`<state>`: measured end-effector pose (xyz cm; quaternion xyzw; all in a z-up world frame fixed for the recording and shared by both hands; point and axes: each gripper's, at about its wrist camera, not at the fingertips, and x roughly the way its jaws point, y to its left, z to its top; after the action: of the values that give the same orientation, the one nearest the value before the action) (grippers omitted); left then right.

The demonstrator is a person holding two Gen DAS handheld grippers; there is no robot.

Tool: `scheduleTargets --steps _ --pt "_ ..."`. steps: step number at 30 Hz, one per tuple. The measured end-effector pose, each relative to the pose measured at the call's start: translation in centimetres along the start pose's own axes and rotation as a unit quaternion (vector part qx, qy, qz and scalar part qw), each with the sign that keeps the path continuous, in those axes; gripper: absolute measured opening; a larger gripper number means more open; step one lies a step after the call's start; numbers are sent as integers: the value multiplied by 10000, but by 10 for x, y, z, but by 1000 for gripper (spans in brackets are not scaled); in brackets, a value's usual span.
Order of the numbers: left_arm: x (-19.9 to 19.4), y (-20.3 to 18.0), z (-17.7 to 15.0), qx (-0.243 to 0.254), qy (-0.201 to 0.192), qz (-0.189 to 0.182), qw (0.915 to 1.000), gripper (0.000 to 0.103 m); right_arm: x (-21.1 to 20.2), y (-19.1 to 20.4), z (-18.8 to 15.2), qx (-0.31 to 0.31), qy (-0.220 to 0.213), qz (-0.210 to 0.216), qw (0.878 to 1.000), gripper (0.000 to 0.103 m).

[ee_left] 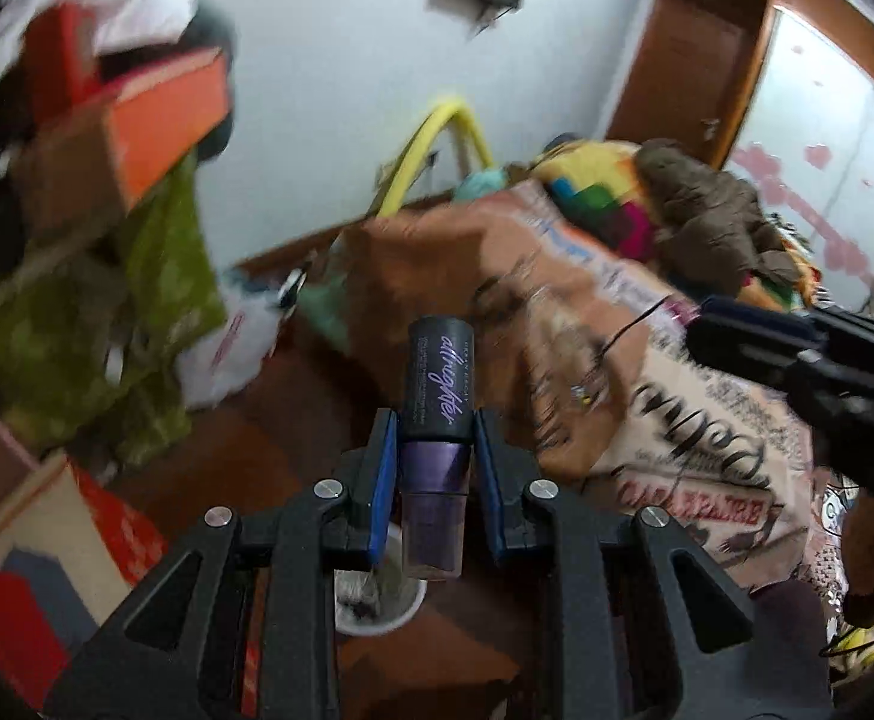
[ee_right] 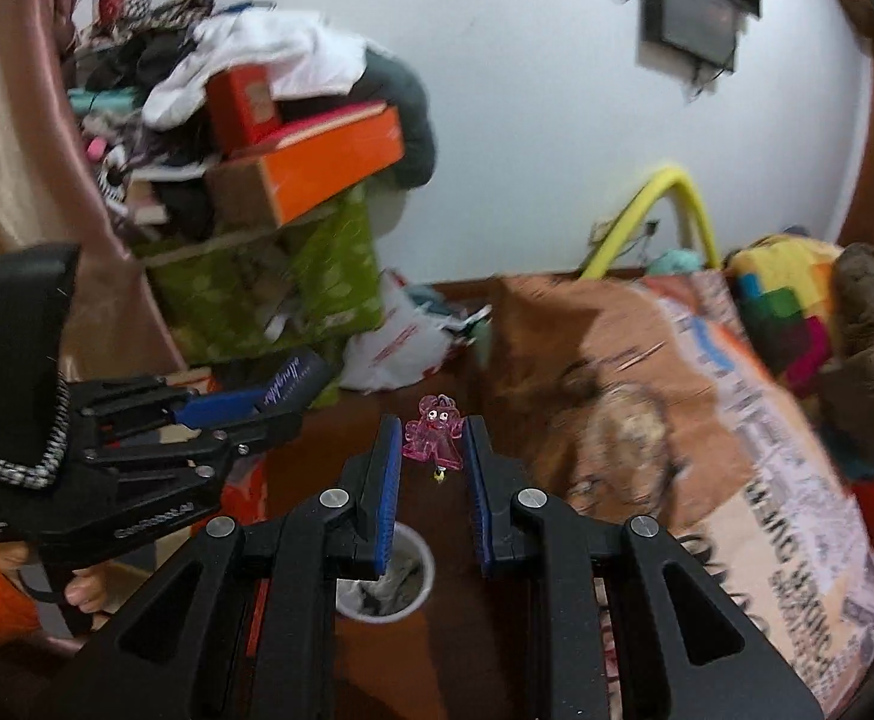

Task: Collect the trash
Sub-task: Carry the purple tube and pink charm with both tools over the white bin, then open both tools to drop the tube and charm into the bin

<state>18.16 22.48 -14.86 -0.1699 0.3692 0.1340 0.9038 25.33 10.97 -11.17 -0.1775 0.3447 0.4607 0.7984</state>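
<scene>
The small bottle [ee_left: 435, 420] has a black cap with purple script letters and a dark purple body, clear toward the bottom. It stands upright between the blue pads of the left claw [ee_left: 435, 438], which press on its sides. The pink transparent figure [ee_right: 432, 433], with small round eyes, is squeezed between the pads of the right claw [ee_right: 432, 441]. Below both, a white cup [ee_right: 386, 579] on the brown floor holds crumpled grey trash.

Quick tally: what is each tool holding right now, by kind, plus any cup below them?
Purple spray bottle, in left tool: 1
Pink figurine, in right tool: 1
White cup, trash inside: 1
Total: 3
</scene>
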Motion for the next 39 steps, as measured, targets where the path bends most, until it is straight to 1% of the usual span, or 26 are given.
scheduleTargets --steps 1,4,7,11,13,14,17,20,23,27,29,31,32,33,34,35,37,39 --pt "8 11 -9 -108 95 119 9998 25 9 4 -2 -9 80 17 10000 19" --pt "25 35 -33 -411 296 324 9982 25 32 15 -9 -35 307 77 9995 19" --pt "44 51 -59 -662 524 442 9955 25 60 20 -22 38 624 189 9979 19" --pt "71 63 -93 -888 857 582 9907 25 99 25 -40 133 1167 293 9926 19" --pt "82 70 -107 -1032 985 592 9880 25 117 27 -49 109 1469 349 9885 19" --pt "91 74 -115 -1179 1114 555 9852 25 124 27 -54 152 1552 353 9871 19" --pt "110 81 -132 -1416 1376 484 9791 25 144 29 -66 279 1831 490 9815 19" --pt "128 82 -145 -1437 1595 504 9754 25 161 29 -73 422 2107 674 9743 19" --pt "142 82 -150 -1449 1747 508 9726 25 176 25 -77 556 2349 786 9672 19" --pt "155 79 -148 -1369 1822 491 9725 25 182 24 -75 571 2373 743 9669 19" --pt "157 77 -144 -1249 1783 487 9748 25 181 22 -72 593 2305 723 9686 19" --pt "159 74 -141 -1132 1776 653 9754 26 182 18 -70 659 2299 827 9675 19" --pt "162 76 -140 -1105 1803 699 9749 27 182 17 -69 706 2309 902 9662 21" --pt "163 77 -139 -1103 1836 744 9740 28 182 16 -68 743 2341 942 9648 28" --pt "164 79 -138 -1122 1852 749 9734 30 181 15 -68 751 2355 942 9644 31" --pt "164 81 -138 -1159 1868 733 9728 33 181 15 -67 744 2332 924 9652 37" --pt "161 82 -137 -1174 1876 729 9725 34 176 16 -67 700 2250 815 9684 39" --pt "154 82 -135 -1132 1839 804 9731 34 169 17 -67 677 2208 802 9696 39"
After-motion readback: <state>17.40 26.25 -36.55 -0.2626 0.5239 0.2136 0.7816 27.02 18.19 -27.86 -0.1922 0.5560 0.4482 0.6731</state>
